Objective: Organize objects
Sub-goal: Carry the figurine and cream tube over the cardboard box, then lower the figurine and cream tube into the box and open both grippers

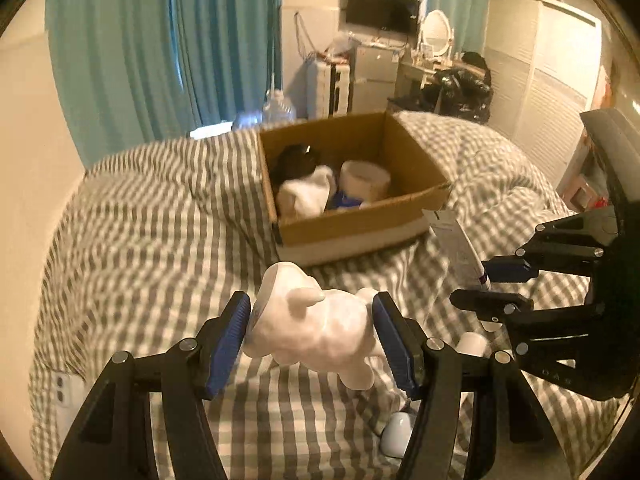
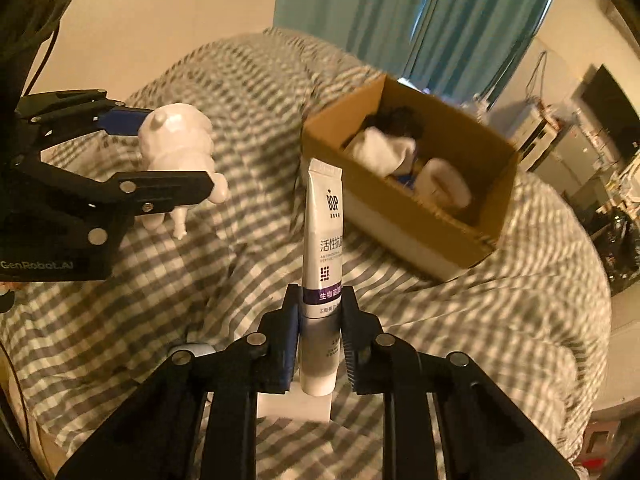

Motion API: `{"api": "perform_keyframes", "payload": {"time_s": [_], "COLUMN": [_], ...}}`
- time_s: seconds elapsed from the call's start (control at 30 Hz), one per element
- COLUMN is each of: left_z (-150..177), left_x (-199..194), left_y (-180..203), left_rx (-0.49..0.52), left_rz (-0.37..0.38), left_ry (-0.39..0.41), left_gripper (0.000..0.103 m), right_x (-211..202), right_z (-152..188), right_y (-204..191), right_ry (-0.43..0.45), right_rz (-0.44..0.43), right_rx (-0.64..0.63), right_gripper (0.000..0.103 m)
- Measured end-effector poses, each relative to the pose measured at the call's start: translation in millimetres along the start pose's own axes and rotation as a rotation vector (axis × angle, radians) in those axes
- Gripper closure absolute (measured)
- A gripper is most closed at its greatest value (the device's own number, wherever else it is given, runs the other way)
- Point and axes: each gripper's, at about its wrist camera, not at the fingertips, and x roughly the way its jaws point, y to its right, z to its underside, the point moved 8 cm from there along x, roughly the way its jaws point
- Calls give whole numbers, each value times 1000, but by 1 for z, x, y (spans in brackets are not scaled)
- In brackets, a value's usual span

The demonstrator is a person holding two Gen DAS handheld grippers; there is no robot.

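Jaws clamp white figurine (image 1: pixel 316 332), tube (image 2: pixel 322 264), box (image 1: pixel 416 168) contents indistinct

Warm dim lighting, teal curtains (image 1: pixel 160 48), cream walls, wall-mounted TV (image 1: pixel 382 10), vanity mirror (image 1: pixel 437 32), white louvered wardrobe (image 1: pixel 540 80), gingham-covered bed (image 1: pixel 140 220).

the tube (image 2: pixel 322 248) says "BOP" up top, then Chinese print; left gripper (image 2: pixel 176 152) body reads "GenRobot.AI"

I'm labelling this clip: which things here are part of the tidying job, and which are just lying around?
Job: white figurine in left gripper; tube in right gripper; cardboard box.
Lying about: phone, white mouse, striped bedding.
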Motion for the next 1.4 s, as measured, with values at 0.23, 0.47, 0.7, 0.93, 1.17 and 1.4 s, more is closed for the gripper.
{"api": "perform_keyframes", "payload": {"time_s": [0.23, 0.47, 0.7, 0.93, 1.17, 1.4], "left_z": [-56, -132, -163, -145, -127, -120], "left_x": [-37, -28, 52, 152, 185, 169], "left_y": [8, 5, -1, -9, -18, -13], "left_rx": [38, -3, 12, -45, -1, -45], "left_rz": [-24, 13, -41, -8, -24, -1], "left_ry": [114, 157, 79, -30, -21, -31], "left_gripper": [38, 38, 38, 38, 37, 13], "right_x": [-50, -71, -17, 82, 90, 52], "right_z": [-34, -88, -116, -101, -90, -75], "right_y": [22, 76, 116, 145, 168, 184], "right_ry": [72, 120, 78, -43, 116, 187], "right_rz": [59, 76, 53, 75, 8, 20], "right_rx": [23, 125, 200, 256, 393, 476], "right_gripper": [85, 85, 85, 85, 80, 40]}}
